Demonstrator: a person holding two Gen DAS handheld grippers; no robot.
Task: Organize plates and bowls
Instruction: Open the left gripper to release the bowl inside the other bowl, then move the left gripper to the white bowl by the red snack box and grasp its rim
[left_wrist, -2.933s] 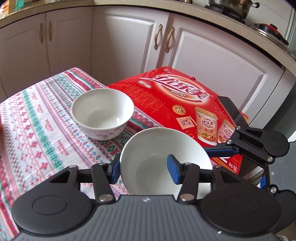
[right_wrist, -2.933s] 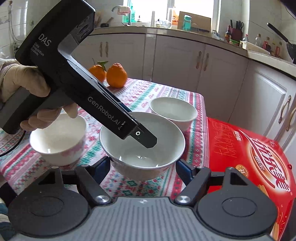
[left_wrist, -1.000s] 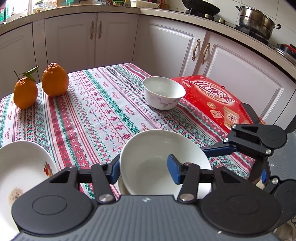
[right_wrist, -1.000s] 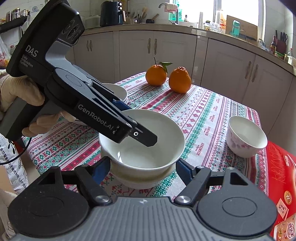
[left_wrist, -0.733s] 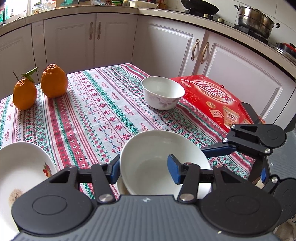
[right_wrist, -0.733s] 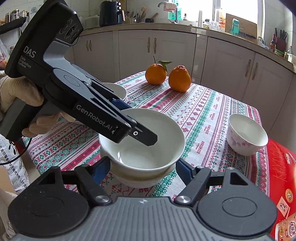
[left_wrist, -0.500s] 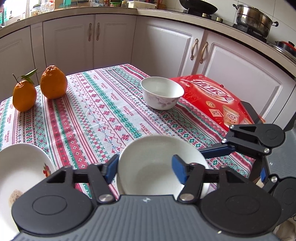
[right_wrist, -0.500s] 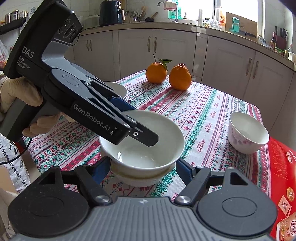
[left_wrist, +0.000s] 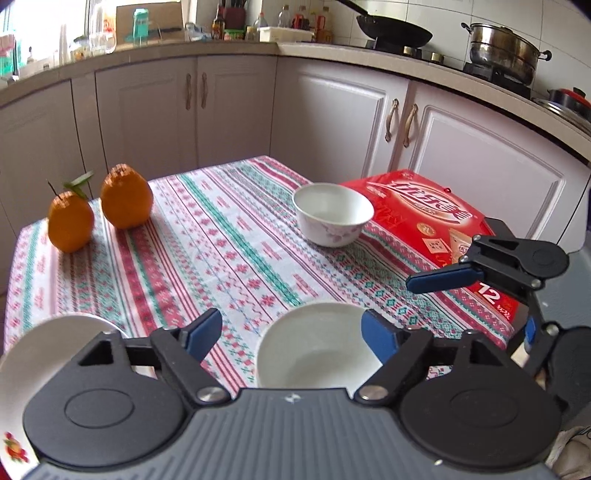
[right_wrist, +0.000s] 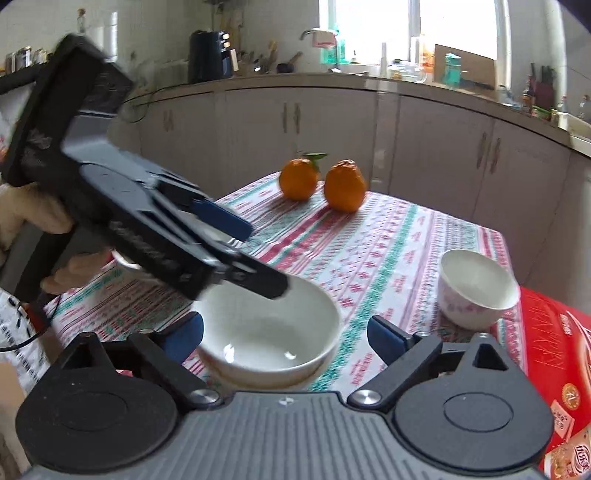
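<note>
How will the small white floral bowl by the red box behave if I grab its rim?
The small white floral bowl looks glazed, so probably slippery and breakable. It seems tall with a narrow base, so a one-sided rim pinch may tip it. It stands near the tablecloth edge.

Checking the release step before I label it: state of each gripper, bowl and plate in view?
left gripper: jaws opening, pads clear of the bowl.
right gripper: jaws opening, pads off the bowl between them.
large white bowl: released, upright, empty, nested on another dish.
small floral bowl: upright, empty, alone near the red box.
plate: flat on the tablecloth, left of the stack.
</note>
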